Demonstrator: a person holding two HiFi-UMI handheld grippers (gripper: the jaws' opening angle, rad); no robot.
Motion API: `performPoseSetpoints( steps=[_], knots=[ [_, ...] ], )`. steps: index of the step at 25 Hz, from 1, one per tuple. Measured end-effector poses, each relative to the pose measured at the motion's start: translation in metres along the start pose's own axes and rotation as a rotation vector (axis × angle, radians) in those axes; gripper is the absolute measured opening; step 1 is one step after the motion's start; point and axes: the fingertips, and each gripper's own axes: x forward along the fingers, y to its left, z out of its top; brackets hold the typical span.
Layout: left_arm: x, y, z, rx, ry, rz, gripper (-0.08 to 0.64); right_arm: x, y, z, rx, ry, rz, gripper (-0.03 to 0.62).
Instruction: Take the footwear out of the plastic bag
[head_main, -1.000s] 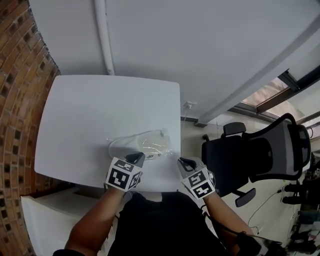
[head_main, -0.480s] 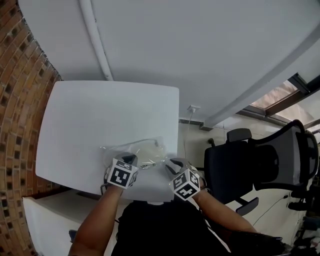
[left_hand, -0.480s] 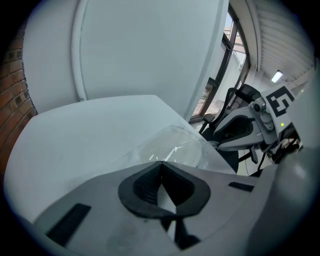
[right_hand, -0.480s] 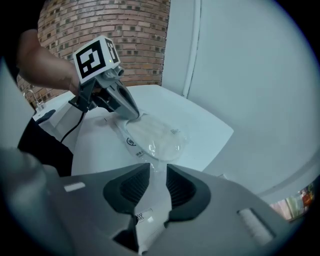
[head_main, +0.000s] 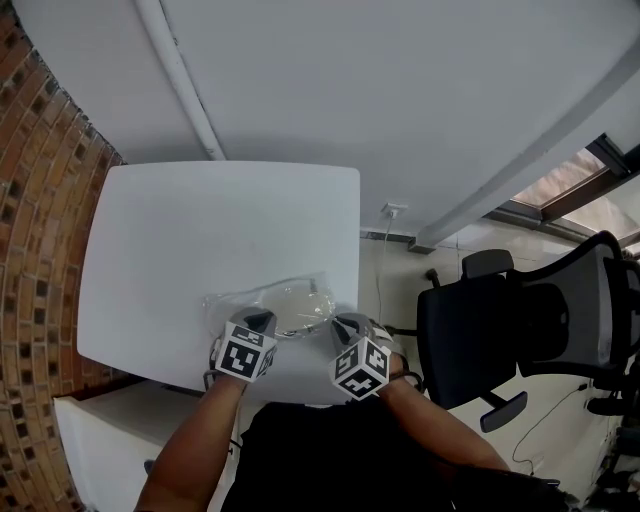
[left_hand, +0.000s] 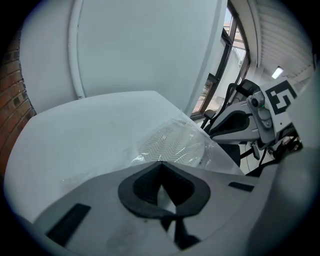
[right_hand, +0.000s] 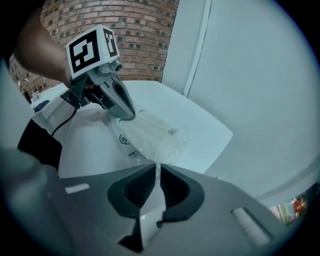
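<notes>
1. Right gripper (right_hand: 156, 169): jaws have just been closing, now pinching the near edge of the plastic bag (right_hand: 131, 150).
2. White footwear (right_hand: 152, 134) inside the bag, lying on white table (right_hand: 205, 132).
3. Left gripper (right_hand: 126, 114) tips at the bag's far end.
4. Brick wall (right_hand: 145, 35) behind.

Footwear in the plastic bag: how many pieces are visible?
1: a white chevron-ribbed sole shows through the plastic bag on the table; a second piece may be hidden underneath.

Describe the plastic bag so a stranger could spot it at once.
Find the white table beside the brick wall. At its near edge lies the plastic bag: clear, crinkled film with a white zigzag-tread sole showing through it.
</notes>
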Motion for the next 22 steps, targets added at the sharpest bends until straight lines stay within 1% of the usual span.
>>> performPoseSetpoints(
  steps=[2, 4, 8, 14, 16, 22],
  knots=[
    [0.000, 0.000, 0.000, 0.006, 0.005, -0.003, 0.006, -0.001, -0.003, 0.001, 0.013, -0.006, -0.002, 0.019],
    [0.000, -0.001, 0.000, 0.009, 0.010, -0.009, 0.005, -0.004, -0.005, 0.002, 0.053, -0.025, 0.008, 0.015],
    [-0.003, 0.001, -0.004, -0.003, 0.016, -0.018, 0.005, -0.009, -0.006, 0.004, 0.201, -0.085, 0.068, 0.011],
    [-0.009, -0.001, -0.013, -0.008, 0.024, -0.013, 0.005, -0.011, -0.003, -0.003, 0.386, -0.122, 0.134, 0.006],
    [-0.011, 0.000, -0.016, -0.009, 0.026, -0.012, 0.005, -0.011, -0.002, -0.003, 0.415, -0.123, 0.147, 0.005],
    [-0.021, 0.004, -0.029, -0.013, 0.031, 0.002, 0.005, -0.007, 0.000, -0.007, 0.425, -0.092, 0.136, 0.002]
  ],
)
